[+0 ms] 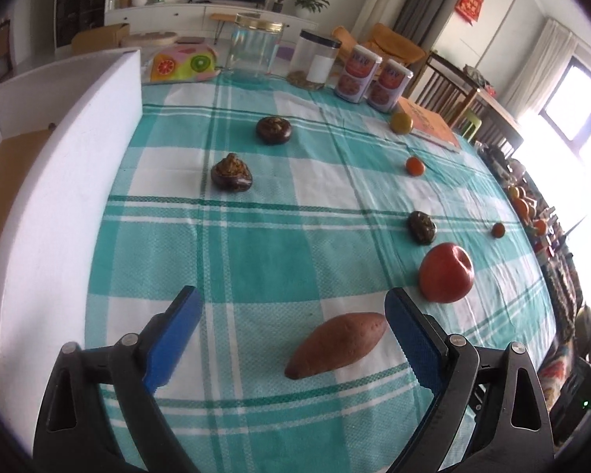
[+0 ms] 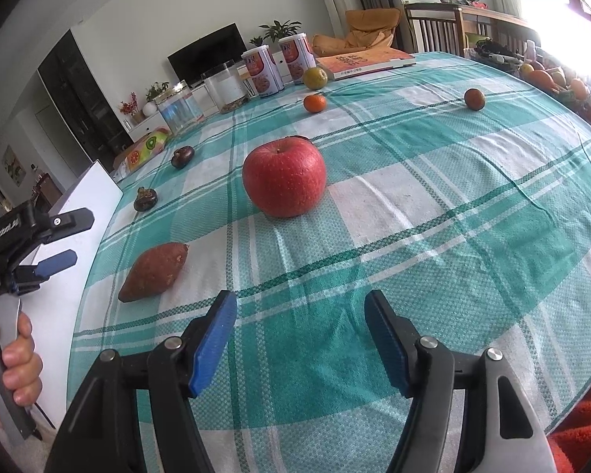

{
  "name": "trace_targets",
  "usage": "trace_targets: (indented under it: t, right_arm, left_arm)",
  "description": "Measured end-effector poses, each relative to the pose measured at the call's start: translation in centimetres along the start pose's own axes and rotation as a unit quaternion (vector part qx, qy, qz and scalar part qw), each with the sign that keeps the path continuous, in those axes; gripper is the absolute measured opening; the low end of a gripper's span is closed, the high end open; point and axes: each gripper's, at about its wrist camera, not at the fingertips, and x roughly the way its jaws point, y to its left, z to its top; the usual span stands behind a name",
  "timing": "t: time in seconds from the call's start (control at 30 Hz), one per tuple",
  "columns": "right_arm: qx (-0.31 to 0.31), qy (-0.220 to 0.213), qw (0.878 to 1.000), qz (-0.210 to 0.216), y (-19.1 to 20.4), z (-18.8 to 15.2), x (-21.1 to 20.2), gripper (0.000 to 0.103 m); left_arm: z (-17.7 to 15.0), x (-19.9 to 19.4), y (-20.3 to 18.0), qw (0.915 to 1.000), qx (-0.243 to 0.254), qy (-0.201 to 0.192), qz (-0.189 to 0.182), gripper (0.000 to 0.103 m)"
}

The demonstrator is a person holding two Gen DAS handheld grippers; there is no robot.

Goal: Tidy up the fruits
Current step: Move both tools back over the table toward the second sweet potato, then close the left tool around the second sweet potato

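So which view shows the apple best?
The right wrist view: the apple sits large and central, stem dimple visible, ahead of the open right gripper. In the left wrist view, it is smaller, off to the right beyond the sweet potato.

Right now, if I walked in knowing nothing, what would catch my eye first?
Probably the big red apple sitting mid-cloth on the green-and-white checked tablecloth, with a sweet potato lying nearer the left edge. Next, the blue pads of each open hand-held gripper, left and right, hovering empty over the cloth.
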Motion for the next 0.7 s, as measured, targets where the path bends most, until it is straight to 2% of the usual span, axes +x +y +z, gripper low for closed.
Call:
trace_targets:
  t: [0.07,0.17,0.23,0.33,0.4,0.53,0.6,0.7]
  right_arm:
    - [0.006,0.0,1.0,0.003,-0.2,0.0,0.0,0.068]
    - [0.017,0.002,1.0,0.009,-0.6,0.1,0.1,0.068]
    - [0.023,0.005,1.0,0.012,-0.8,0.1,0.2,0.068]
    - [0.028,0.01,0.999,0.015,-0.9,0.1,0.4,0.068]
    - [0.028,0.009,0.999,0.015,-0.9,0.1,0.4,0.068]
    - [0.03,0.006,0.999,0.014,-1.1,0.1,0.2,0.068]
    - [0.033,0.006,0.999,0.013,-1.2,0.1,0.3,0.068]
    - [0.036,0.009,0.999,0.013,-1.3,0.1,0.3,0.068]
  left_arm:
    - [0.1,0.2,-0.7,0.9997,0.016,0.005,-0.015,0.094]
    - [-0.7,0.9,-2.6,0.9959,0.083,0.028,-0.025,0.094]
    - [-1.7,1.8,-4.0,0.9898,0.132,0.047,-0.024,0.094]
    - [-3.3,3.6,-5.9,0.9779,0.2,0.061,-0.003,0.094]
    - [-4.0,5.1,-6.5,0.971,0.228,0.068,0.023,0.087]
    - [-4.4,6.9,-6.4,0.9677,0.236,0.079,0.042,0.077]
    - [-4.4,7.0,-6.2,0.9691,0.231,0.078,0.036,0.059]
    - [-4.3,6.8,-5.8,0.9739,0.212,0.075,0.029,0.057]
